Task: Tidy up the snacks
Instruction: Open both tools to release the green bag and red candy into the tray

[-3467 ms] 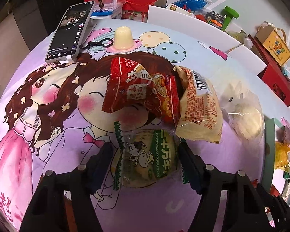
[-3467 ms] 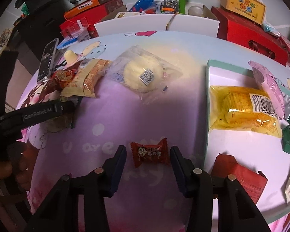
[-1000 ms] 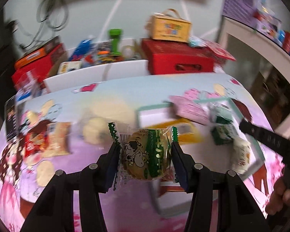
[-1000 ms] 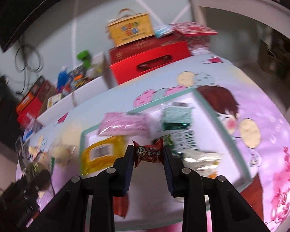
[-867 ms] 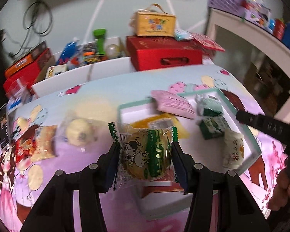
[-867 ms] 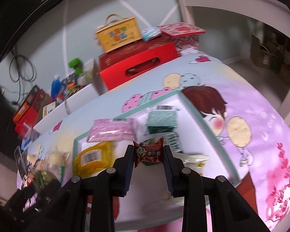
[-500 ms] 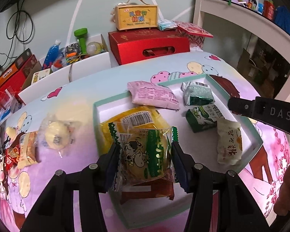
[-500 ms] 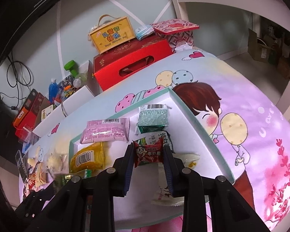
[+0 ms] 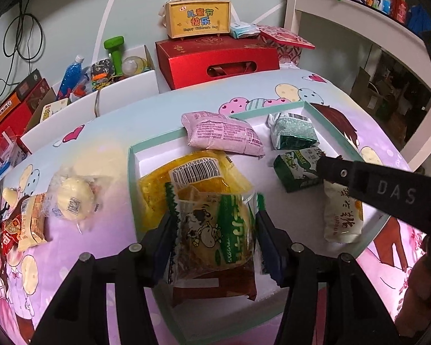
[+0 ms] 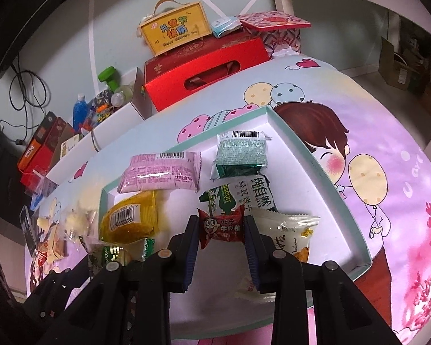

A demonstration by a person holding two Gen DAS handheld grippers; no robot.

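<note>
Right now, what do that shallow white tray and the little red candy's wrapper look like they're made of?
The tray looks like thin cardboard, probably a box lid: matte white inside, mint-green outside, with crisp folded corners. The red candy wrapper looks like glossy plastic film, judging by its sheen, printed cartoon face and zigzag-cut ends; foil lining can't be ruled out.

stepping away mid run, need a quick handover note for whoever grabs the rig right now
Left gripper: fingers opening around the cow snack, above the tray.
Right gripper: fingers opening around the red candy, above the tray too.
Done: six packs lie in the tray, among them the yellow pack and the pink pack.
Left: release both, then fetch the bun and the packs beside it on the cloth.
</note>
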